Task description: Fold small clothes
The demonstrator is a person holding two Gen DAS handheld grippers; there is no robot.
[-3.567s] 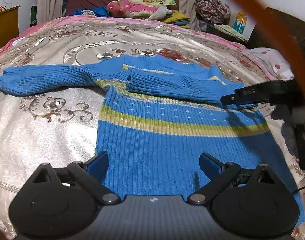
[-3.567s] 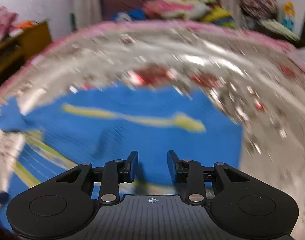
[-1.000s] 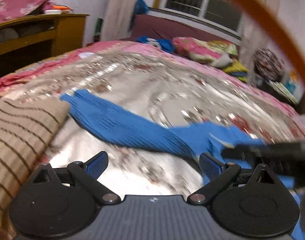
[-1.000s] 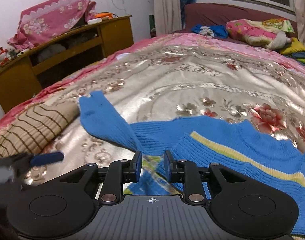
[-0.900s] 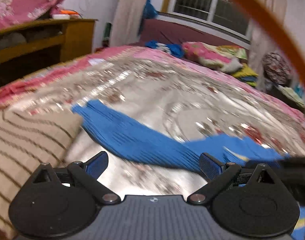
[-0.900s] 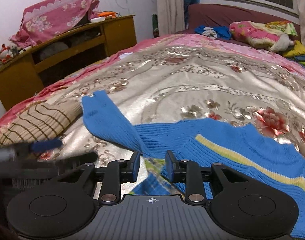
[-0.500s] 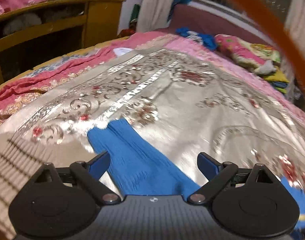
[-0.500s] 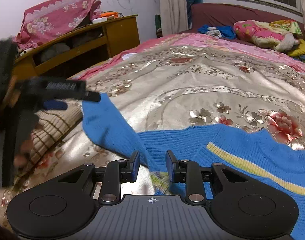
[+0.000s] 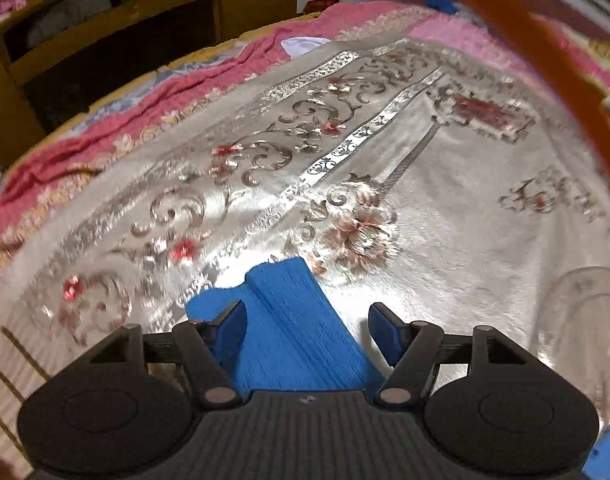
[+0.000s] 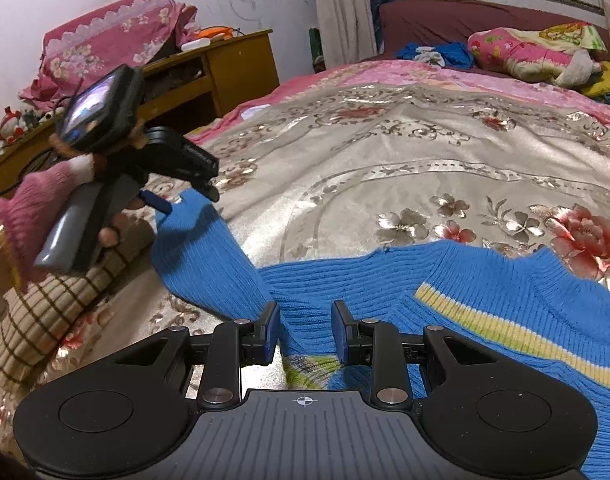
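Observation:
A blue knit sweater [image 10: 445,288] with yellow-green stripes lies flat on the bed; its left sleeve [image 10: 201,256] stretches away to the left. In the left wrist view the sleeve's cuff [image 9: 289,320] lies between the fingers of my left gripper [image 9: 307,320]. Its jaws are closing, and a gap still shows beside the right pad. The right wrist view shows that left gripper [image 10: 185,200] in a hand with a pink glove [image 10: 37,208], tilted down over the cuff. My right gripper [image 10: 305,332] hovers over the base of the sleeve, jaws narrow, with flat fabric showing in the gap.
A shiny floral bedspread [image 9: 445,220] covers the bed. A beige striped cloth [image 10: 53,308] lies left of the sleeve. A wooden shelf unit [image 10: 233,68] stands beyond the bed's left edge. Piled bedding [image 10: 533,56] sits at the far end. An orange strap [image 9: 545,52] crosses the left view.
My left gripper has swung left along the sleeve to its cuff and tilted down, its jaws narrowing around it. My right gripper has sunk slightly toward the sleeve's base.

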